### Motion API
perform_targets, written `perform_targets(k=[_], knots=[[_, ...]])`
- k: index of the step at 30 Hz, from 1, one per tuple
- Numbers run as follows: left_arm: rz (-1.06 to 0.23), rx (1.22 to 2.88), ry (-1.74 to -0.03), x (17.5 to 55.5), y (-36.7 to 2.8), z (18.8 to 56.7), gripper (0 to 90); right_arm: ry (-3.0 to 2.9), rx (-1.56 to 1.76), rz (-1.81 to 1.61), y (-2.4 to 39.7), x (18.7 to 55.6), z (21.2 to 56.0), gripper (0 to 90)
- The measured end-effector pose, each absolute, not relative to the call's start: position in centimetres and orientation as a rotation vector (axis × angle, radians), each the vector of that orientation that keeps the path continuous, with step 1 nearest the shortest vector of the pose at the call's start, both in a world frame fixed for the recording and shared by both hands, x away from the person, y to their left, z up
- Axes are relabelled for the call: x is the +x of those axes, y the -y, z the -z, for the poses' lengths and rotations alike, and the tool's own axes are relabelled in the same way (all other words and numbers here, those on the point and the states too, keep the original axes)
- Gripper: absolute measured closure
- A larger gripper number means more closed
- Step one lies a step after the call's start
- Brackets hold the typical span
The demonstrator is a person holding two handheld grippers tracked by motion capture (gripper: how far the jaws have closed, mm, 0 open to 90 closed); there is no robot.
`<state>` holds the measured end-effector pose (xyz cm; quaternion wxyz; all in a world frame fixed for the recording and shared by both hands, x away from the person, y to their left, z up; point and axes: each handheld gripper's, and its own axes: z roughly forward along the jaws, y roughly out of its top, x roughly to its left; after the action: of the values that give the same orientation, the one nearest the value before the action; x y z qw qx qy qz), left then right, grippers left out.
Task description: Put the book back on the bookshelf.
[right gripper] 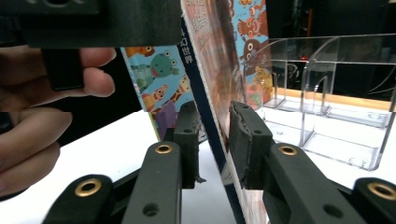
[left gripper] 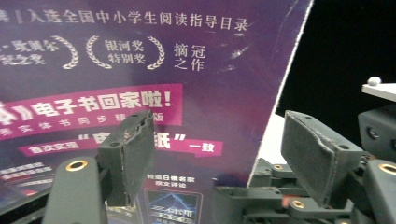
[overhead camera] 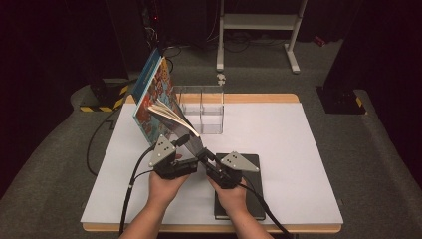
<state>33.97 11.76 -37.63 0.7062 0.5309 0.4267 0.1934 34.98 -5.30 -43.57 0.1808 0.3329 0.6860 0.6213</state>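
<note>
A book with a dark purple cover (left gripper: pixel 140 56) stands tilted on the white table, its pages fanned at the top (overhead camera: pixel 174 117). Behind it leans a colourful cartoon picture book (overhead camera: pixel 154 89). My right gripper (overhead camera: pixel 201 153) is shut on the purple book's lower edge; in the right gripper view the pads sit on either side of its blue spine (right gripper: pixel 210 107). My left gripper (overhead camera: pixel 184 141) is open just in front of that cover. In the left gripper view its jaws (left gripper: pixel 217 121) stand wide apart, touching nothing, with the cover's right edge between them.
A clear acrylic organizer (overhead camera: pixel 206 109) stands right behind the books. A black notebook (overhead camera: pixel 249 199) lies flat under my right hand near the front edge. The white table top (overhead camera: pixel 298 149) is bare to the right. A white frame (overhead camera: pixel 259 22) stands on the floor beyond.
</note>
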Motion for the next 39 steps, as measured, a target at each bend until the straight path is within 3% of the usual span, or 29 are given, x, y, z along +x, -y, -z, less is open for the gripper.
perform_targets(k=[24, 39], knots=[[-0.463, 1.175, -0.958, 34.1, -13.2, 37.4, 27.3, -2.01, 0.884, -1.788, 3.6, 34.2, 43.3, 71.5], [-0.484, 1.203, -0.954, 34.1, -13.9, 37.4, 33.1, -2.045, 0.863, -1.814, 3.1, 34.1, 43.3, 67.7]])
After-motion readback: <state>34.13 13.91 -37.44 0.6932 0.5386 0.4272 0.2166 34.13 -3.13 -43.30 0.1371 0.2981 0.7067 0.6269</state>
